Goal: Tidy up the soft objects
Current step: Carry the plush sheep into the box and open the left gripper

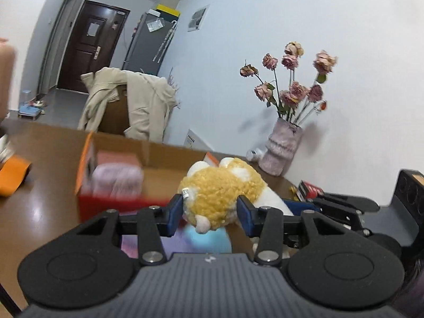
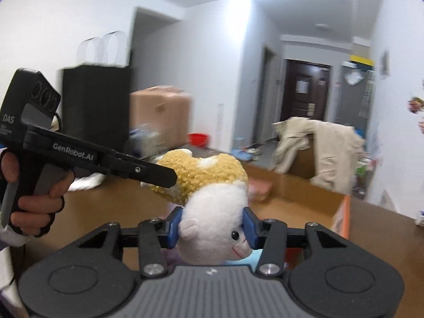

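Observation:
A plush sheep with a curly yellow body (image 1: 222, 188) and a white face (image 2: 214, 220) is held in the air between both grippers, above an open cardboard box (image 1: 159, 156). My left gripper (image 1: 210, 212) is shut on its yellow body. My right gripper (image 2: 212, 225) is shut on its white head. The left gripper also shows in the right wrist view (image 2: 159, 175), coming in from the left. A pale blue soft object (image 1: 209, 238) and pink packs (image 1: 116, 175) lie in the box below.
The box stands on a brown table (image 1: 39, 206). A vase of dried roses (image 1: 283, 148) stands at the wall, a small red-black box (image 1: 310, 189) near it. An orange object (image 1: 13, 177) lies at the left. A chair with a beige coat (image 1: 132, 106) stands behind.

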`<state>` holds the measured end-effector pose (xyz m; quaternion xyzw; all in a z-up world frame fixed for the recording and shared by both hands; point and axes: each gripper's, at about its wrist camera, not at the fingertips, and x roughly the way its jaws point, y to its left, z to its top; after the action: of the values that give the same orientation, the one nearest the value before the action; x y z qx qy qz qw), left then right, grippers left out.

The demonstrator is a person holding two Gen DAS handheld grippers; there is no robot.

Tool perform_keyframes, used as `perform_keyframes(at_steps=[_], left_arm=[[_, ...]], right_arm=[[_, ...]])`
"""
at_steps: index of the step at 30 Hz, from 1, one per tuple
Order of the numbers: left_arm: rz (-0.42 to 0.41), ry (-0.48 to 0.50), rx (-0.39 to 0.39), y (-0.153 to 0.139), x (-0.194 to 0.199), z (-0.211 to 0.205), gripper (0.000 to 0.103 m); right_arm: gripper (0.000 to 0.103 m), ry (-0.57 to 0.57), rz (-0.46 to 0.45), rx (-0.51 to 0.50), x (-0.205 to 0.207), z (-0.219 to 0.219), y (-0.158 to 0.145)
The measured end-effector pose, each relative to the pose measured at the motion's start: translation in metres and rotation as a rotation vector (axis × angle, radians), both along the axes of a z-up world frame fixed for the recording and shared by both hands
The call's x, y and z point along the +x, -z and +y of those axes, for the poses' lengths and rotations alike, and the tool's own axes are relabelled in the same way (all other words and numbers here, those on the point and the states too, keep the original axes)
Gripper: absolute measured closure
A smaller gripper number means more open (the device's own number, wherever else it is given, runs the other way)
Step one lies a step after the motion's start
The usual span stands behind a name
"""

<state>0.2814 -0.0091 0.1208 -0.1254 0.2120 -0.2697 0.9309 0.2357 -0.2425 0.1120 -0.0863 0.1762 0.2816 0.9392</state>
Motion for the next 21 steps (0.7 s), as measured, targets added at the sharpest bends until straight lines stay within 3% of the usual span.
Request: perform_keyframes(at_steps=[6, 12, 16, 21], left_arm=[[0.109, 0.001, 0.043, -0.006, 0.142, -0.05, 0.057], [0.19, -0.01, 0.122, 0.023, 0.235, -0.088, 0.057], [0.28, -0.037, 0.126, 0.045, 0.269, -0.097, 0.052], [0.305, -0.08, 0.121, 0.05, 0.266, -0.09, 0.043]], right_arm=[[0.057, 0.151, 0.108, 0.02, 0.118, -0.021, -0.003], [0.057, 0.27, 0.228, -0.012, 0.22, -0.039, 0.023], [0.057, 0.359, 0.289, -0.08, 0.263, -0.042, 0.052], [0.051, 0.391, 0.273, -0.246, 0.277, -0.02, 0.071]])
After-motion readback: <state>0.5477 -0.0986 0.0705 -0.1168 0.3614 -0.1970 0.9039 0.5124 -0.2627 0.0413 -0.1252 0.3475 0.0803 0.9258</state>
